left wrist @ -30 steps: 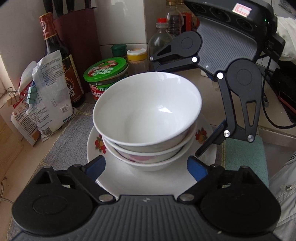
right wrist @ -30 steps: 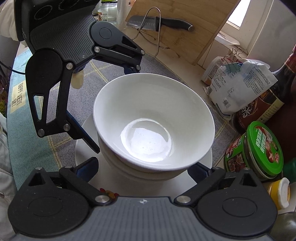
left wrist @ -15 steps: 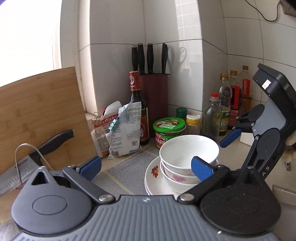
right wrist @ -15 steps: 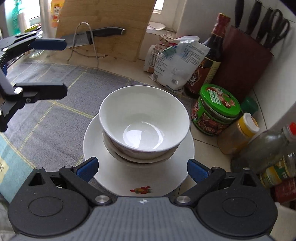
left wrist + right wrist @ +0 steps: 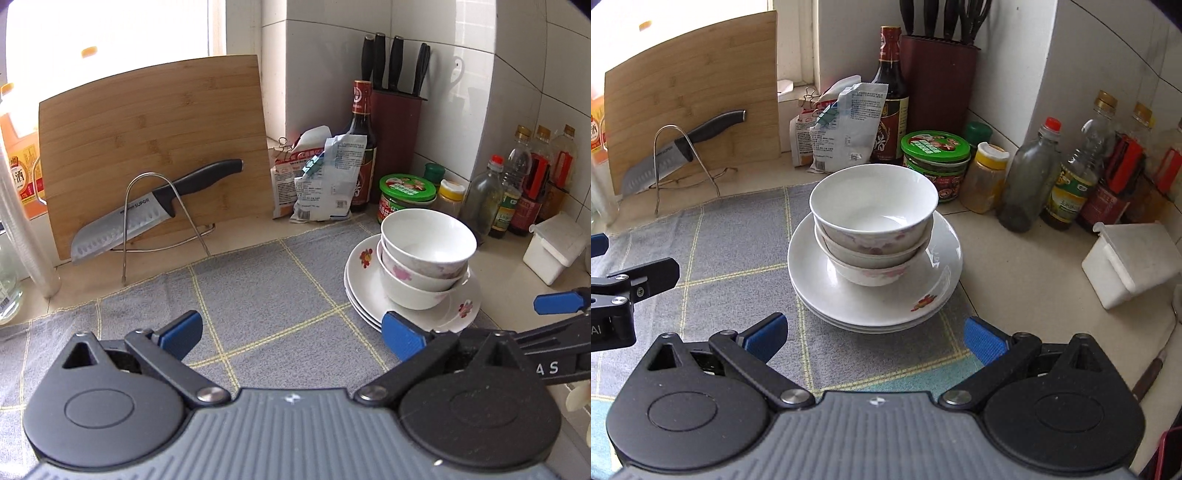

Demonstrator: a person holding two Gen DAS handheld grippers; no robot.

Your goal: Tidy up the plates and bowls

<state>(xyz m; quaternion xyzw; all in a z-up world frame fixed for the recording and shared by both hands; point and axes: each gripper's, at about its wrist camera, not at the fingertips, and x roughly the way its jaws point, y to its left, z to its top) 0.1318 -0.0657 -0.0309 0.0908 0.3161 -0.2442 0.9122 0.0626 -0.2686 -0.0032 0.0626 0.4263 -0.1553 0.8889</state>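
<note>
Left claw (image 5: 291,334): wide apart, holding nothing, low centre of frame above the grey cloth (image 5: 258,295). Right claw (image 5: 873,338): wide apart, holding nothing. Nested bowls (image 5: 873,225) sit on stacked plates (image 5: 934,291) at frame centre, at the cloth's edge on the counter (image 5: 1034,273). Green-lidded jar (image 5: 936,164) just behind.

three nested white floral bowls (image 5: 873,225) sit upright on stacked white plates (image 5: 945,273).

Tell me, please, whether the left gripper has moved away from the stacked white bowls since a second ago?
Yes. The left gripper has backed away: the stacked white bowls now look smaller and sit off to its right on the white plates.
</note>
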